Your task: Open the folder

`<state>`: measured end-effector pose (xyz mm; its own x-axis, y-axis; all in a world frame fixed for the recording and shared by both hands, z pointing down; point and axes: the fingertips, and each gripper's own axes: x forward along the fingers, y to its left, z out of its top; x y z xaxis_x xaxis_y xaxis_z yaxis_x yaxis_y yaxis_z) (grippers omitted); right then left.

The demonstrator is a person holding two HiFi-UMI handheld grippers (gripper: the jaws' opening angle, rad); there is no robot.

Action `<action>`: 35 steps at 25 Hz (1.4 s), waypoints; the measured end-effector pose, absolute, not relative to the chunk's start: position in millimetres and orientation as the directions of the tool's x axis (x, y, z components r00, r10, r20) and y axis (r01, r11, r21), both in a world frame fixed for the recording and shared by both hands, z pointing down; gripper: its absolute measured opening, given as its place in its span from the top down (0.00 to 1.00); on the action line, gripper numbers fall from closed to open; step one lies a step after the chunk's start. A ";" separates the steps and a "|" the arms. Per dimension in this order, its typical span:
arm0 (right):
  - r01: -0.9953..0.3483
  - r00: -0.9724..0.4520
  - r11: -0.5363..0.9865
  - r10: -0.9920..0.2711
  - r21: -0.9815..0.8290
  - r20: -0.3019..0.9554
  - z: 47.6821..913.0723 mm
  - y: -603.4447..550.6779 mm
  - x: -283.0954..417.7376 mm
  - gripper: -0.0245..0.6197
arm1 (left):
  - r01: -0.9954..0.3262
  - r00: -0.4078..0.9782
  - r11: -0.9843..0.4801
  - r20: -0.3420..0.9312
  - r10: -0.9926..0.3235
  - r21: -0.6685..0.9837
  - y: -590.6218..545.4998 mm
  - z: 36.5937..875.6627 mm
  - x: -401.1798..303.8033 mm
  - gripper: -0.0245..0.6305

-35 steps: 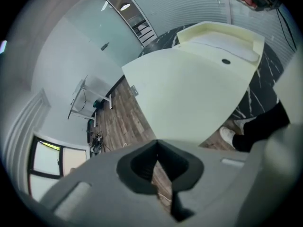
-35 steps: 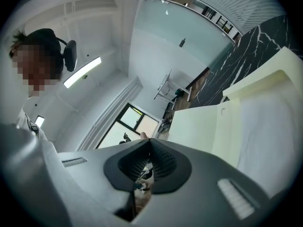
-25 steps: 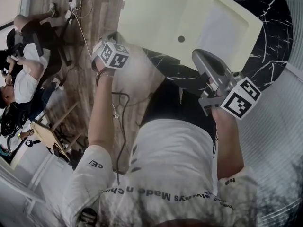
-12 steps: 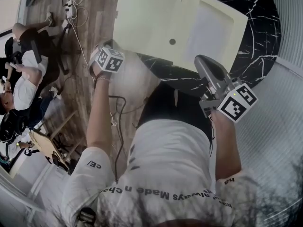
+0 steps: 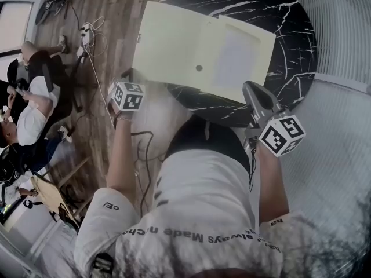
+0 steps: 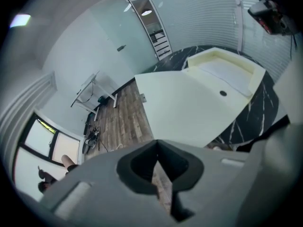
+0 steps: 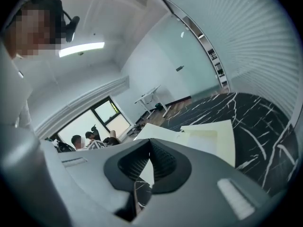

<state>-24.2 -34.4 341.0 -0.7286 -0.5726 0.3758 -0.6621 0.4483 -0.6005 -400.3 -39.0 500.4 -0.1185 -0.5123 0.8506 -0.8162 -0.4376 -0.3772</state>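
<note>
Head view: the folder (image 5: 197,51) lies open on the black table (image 5: 290,33), one flap overhanging its edge. My left gripper (image 6: 156,144) and right gripper (image 7: 149,142) are pinched closed, empty, clear of it.

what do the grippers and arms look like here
The left gripper and right gripper are grey plastic with dark ribbed pads. Each carries a white cube with black square markers. A black cable hangs by the left arm. The person wears a white short-sleeved T-shirt with dark lettering.
</note>
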 end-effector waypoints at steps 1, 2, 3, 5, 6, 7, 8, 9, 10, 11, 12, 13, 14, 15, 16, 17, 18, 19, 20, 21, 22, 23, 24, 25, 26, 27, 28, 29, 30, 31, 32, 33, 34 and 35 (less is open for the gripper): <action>-0.684 -0.713 0.457 -0.586 -0.568 0.386 335.4 -33.4 -19.8 0.96 | -0.825 -0.107 -0.426 0.842 -0.529 -0.373 -38.7 490.2 -395.2 0.96; -0.702 -0.698 0.464 -0.598 -0.540 0.394 329.0 -31.9 -15.9 0.96 | -0.832 -0.097 -0.414 0.832 -0.546 -0.369 -37.9 479.2 -389.8 0.96; -0.718 -0.685 0.469 -0.609 -0.514 0.400 322.2 -29.8 -12.3 0.96 | -0.839 -0.087 -0.403 0.821 -0.564 -0.365 -36.5 467.4 -384.2 0.96; -0.744 -0.660 0.478 -0.631 -0.467 0.407 308.1 -24.8 -5.2 0.96 | -0.851 -0.067 -0.383 0.797 -0.600 -0.359 -33.2 442.5 -372.1 0.96; -0.755 -0.650 0.482 -0.642 -0.445 0.407 301.2 -22.6 -1.5 0.96 | -0.857 -0.055 -0.374 0.783 -0.619 -0.355 -32.1 430.3 -365.4 0.96; -0.764 -0.640 0.485 -0.652 -0.426 0.406 294.4 -20.5 2.3 0.96 | -0.862 -0.044 -0.365 0.769 -0.638 -0.352 -31.3 418.4 -358.4 0.96; -0.772 -0.632 0.488 -0.663 -0.408 0.402 287.7 -18.3 5.8 0.96 | -0.867 -0.032 -0.356 0.753 -0.658 -0.348 -30.5 406.4 -351.4 0.96; -0.779 -0.624 0.490 -0.673 -0.391 0.398 280.9 -16.1 9.1 0.96 | -0.873 -0.020 -0.347 0.735 -0.678 -0.343 -29.6 394.0 -344.4 0.96; -0.785 -0.616 0.493 -0.683 -0.375 0.392 273.9 -13.9 12.0 0.96 | -0.878 -0.007 -0.338 0.716 -0.698 -0.338 -28.6 381.2 -337.3 0.96; -0.791 -0.609 0.496 -0.693 -0.358 0.386 266.7 -11.7 14.4 0.96 | -0.884 0.006 -0.329 0.695 -0.719 -0.333 -27.3 367.9 -329.9 0.96; -0.796 -0.603 0.499 -0.702 -0.342 0.380 259.2 -9.2 16.4 0.96 | -0.889 0.022 -0.323 0.674 -0.738 -0.325 -25.5 354.3 -321.5 0.96; -0.801 -0.597 0.502 -0.710 -0.325 0.374 251.3 -6.1 18.1 0.96 | -0.893 0.042 -0.322 0.654 -0.755 -0.314 -22.7 340.5 -312.0 0.96; -0.807 -0.590 0.506 -0.719 -0.304 0.368 243.0 -2.5 19.6 0.96 | -0.897 0.068 -0.326 0.635 -0.769 -0.298 -19.2 326.4 -301.0 0.96; -0.813 -0.582 0.511 -0.728 -0.280 0.362 234.3 1.2 21.3 0.96 | -0.902 0.098 -0.332 0.616 -0.782 -0.277 -15.5 311.6 -288.7 0.96; -0.819 -0.574 0.516 -0.737 -0.253 0.356 225.2 4.6 23.2 0.96 | -0.906 0.133 -0.340 0.595 -0.793 -0.251 -12.4 296.6 -275.5 0.96; -0.823 -0.568 0.521 -0.746 -0.225 0.348 215.8 7.5 25.2 0.96 | -0.910 0.170 -0.350 0.572 -0.802 -0.221 -10.0 281.9 -261.6 0.96; -0.826 -0.564 0.526 -0.754 -0.204 0.338 206.1 10.3 27.2 0.96 | -0.913 0.209 -0.362 0.548 -0.810 -0.187 -7.8 268.0 -247.5 0.96; -0.826 -0.563 0.530 -0.759 -0.192 0.325 195.9 13.3 29.0 0.96 | -0.914 0.248 -0.376 0.524 -0.815 -0.153 -5.3 254.9 -233.6 0.96; -0.826 -0.564 0.533 -0.765 -0.185 0.312 185.5 16.3 30.6 0.96 | -0.912 0.284 -0.391 0.501 -0.818 -0.121 -2.4 242.4 -220.3 0.96; -0.827 -0.562 0.534 -0.771 -0.177 0.299 175.0 19.5 32.2 0.96 | -0.909 0.318 -0.407 0.478 -0.819 -0.092 0.8 230.2 -207.6 0.96; -0.829 -0.558 0.534 -0.778 -0.164 0.288 164.9 22.7 33.8 0.96 | -0.904 0.350 -0.422 0.453 -0.820 -0.065 3.8 217.4 -195.1 0.96; -0.833 -0.552 0.532 -0.786 -0.149 0.279 155.5 26.2 35.5 0.96 | -0.898 0.381 -0.437 0.423 -0.822 -0.040 6.3 203.4 -182.3 0.96; -0.837 -0.545 0.530 -0.793 -0.135 0.270 146.7 29.7 37.3 0.96 | -0.891 0.413 -0.454 0.388 -0.824 -0.017 8.6 188.9 -169.2 0.96; -0.842 -0.539 0.527 -0.800 -0.120 0.263 138.3 33.0 38.8 0.96 | -0.881 0.443 -0.473 0.353 -0.824 0.002 11.1 174.6 -156.0 0.96; -0.845 -0.533 0.525 -0.807 -0.104 0.256 130.0 36.3 39.9 0.96 | -0.869 0.473 -0.494 0.321 -0.820 0.018 14.1 161.6 -143.0 0.96; -0.847 -0.529 0.525 -0.811 -0.088 0.250 121.7 39.6 40.4 0.96 | -0.856 0.500 -0.516 0.294 -0.814 0.028 17.8 149.9 -130.6 0.96; -0.848 -0.526 0.525 -0.815 -0.073 0.245 113.4 43.2 40.7 0.96 | -0.843 0.525 -0.536 0.272 -0.807 0.035 21.9 139.3 -118.7 0.96; -0.848 -0.525 0.527 -0.817 -0.061 0.239 105.4 46.9 41.1 0.96 | -0.830 0.547 -0.556 0.251 -0.799 0.040 26.0 129.0 -107.4 0.96; -0.847 -0.525 0.528 -0.819 -0.052 0.232 97.5 50.5 41.5 0.96 | -0.818 0.567 -0.574 0.229 -0.791 0.041 29.4 118.5 -96.9 0.96; -0.846 -0.526 0.532 -0.820 -0.041 0.224 90.0 54.1 41.6 0.96 | -0.806 0.585 -0.590 0.207 -0.784 0.041 32.4 108.5 -87.7 0.96; -0.844 -0.529 0.536 -0.821 -0.028 0.216 82.7 57.7 41.1 0.96 | -0.796 0.601 -0.604 0.186 -0.778 0.044 35.4 99.7 -80.2 0.96; -0.841 -0.532 0.542 -0.821 -0.013 0.207 75.4 61.3 40.2 0.96 | -0.786 0.616 -0.617 0.167 -0.770 0.053 39.0 92.0 -73.8 0.96; -0.839 -0.534 0.545 -0.822 0.000 0.199 68.2 64.9 39.1 0.96 | -0.775 0.630 -0.629 0.151 -0.762 0.064 43.2 85.0 -68.0 0.96; -0.839 -0.533 0.545 -0.824 0.012 0.191 61.0 68.3 38.2 0.96 | -0.764 0.644 -0.641 0.136 -0.752 0.072 47.8 78.6 -62.2 0.96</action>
<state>38.2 68.3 61.0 -0.5326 -0.8245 0.1911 -0.8386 0.5445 0.0121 -62.2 47.8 78.6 0.6445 -0.7524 0.1360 -0.7639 -0.6413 0.0722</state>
